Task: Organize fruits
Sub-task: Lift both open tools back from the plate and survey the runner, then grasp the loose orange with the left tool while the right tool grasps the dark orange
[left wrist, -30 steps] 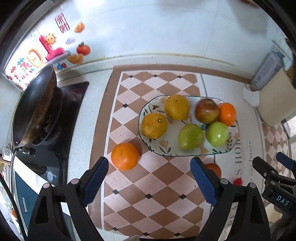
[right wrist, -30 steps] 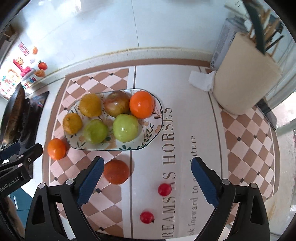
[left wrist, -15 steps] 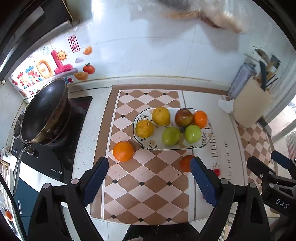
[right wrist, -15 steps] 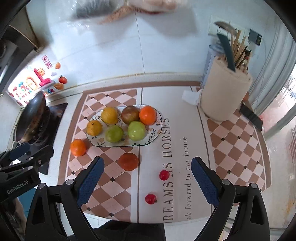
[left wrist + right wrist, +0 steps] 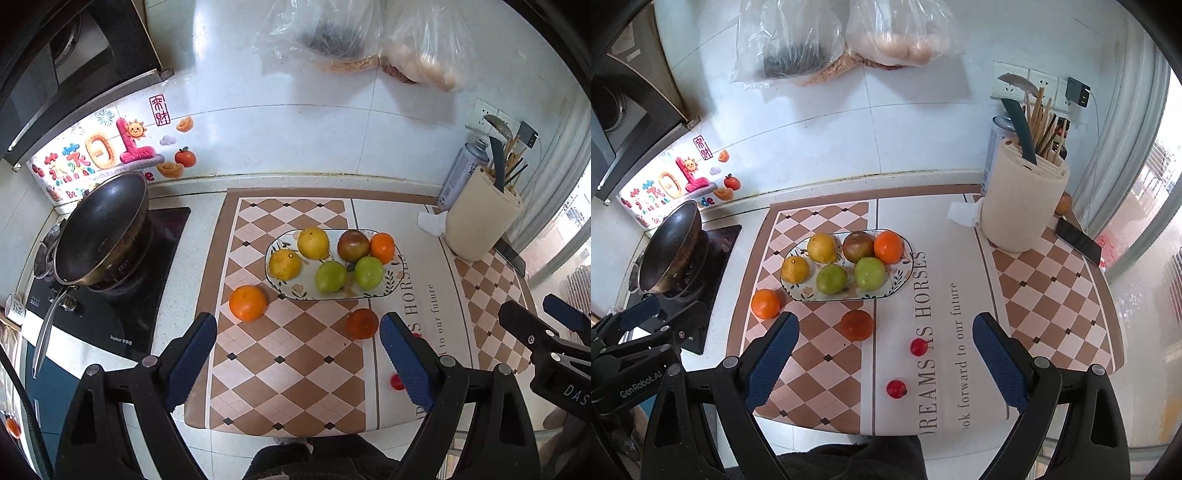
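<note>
A patterned oval plate [image 5: 393, 284] [image 5: 905, 275] on the checkered mat holds several fruits: yellow, green, a dark red one and an orange. An orange [image 5: 247, 302] [image 5: 765, 304] lies on the mat left of the plate. A darker orange fruit [image 5: 362, 324] [image 5: 856, 325] lies in front of the plate. Two small red fruits [image 5: 918, 346] [image 5: 896, 388] lie nearer the counter edge; one shows by the left gripper's finger [image 5: 397, 382]. My left gripper [image 5: 297, 360] and right gripper [image 5: 882, 360] are both open and empty, held high and back above the counter's front edge.
A black wok [image 5: 99, 232] sits on the stove at the left. A cream utensil holder [image 5: 1023, 203] with a spray can behind it, a crumpled tissue [image 5: 962, 214] and a phone [image 5: 1078, 240] stand at the right. Plastic bags [image 5: 842, 37] hang on the tiled wall.
Both grippers have pulled up and back from the plate, so the whole counter and wall now show. The fruits have not moved. Both grippers stay open.
</note>
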The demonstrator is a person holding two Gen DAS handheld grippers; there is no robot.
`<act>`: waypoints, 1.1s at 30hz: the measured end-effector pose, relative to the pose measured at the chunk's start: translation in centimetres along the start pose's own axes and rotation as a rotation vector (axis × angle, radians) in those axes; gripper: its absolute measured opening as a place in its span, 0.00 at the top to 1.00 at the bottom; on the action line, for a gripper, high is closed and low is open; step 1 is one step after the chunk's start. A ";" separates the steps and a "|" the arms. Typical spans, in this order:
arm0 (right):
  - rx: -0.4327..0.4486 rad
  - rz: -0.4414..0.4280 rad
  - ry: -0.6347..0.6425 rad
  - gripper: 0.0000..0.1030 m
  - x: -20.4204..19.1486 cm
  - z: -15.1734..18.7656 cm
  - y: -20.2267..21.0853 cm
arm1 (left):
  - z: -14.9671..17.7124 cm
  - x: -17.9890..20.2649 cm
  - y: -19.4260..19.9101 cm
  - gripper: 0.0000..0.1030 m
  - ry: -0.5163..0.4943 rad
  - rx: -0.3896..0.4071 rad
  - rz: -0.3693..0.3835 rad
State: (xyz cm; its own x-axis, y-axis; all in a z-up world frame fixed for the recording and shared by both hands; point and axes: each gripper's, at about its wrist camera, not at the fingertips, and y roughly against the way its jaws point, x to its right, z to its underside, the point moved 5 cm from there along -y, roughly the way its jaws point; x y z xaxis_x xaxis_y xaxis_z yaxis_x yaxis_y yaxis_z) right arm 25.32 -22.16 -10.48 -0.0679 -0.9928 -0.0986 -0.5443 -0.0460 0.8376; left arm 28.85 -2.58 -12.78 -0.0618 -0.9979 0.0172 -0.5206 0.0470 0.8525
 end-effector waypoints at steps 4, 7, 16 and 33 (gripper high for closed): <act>-0.003 -0.009 -0.009 0.06 0.4 -0.1 -0.5 | 0.1 0.2 -0.4 0.12 0.004 -0.007 -0.001; -0.013 -0.075 -0.035 0.06 0.6 -0.2 -1.9 | 0.0 0.2 -1.3 0.03 0.011 -0.032 0.014; -0.238 -0.191 -0.085 0.16 0.5 2.4 -15.9 | 0.1 -4.7 -8.5 0.00 0.079 -0.137 -0.136; -0.508 -0.225 -0.055 0.28 -4.4 6.4 -30.9 | 2.2 -11.3 -25.9 0.01 0.367 -0.542 -0.084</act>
State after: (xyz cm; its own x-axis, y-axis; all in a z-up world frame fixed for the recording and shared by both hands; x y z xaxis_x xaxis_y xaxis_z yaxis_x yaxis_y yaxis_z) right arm 37.11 -15.71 -39.40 -0.0473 -0.9459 -0.3210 -0.0800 -0.3167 0.9451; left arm 41.13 7.57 -36.22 0.3046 -0.9519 0.0340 -0.0028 0.0349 0.9994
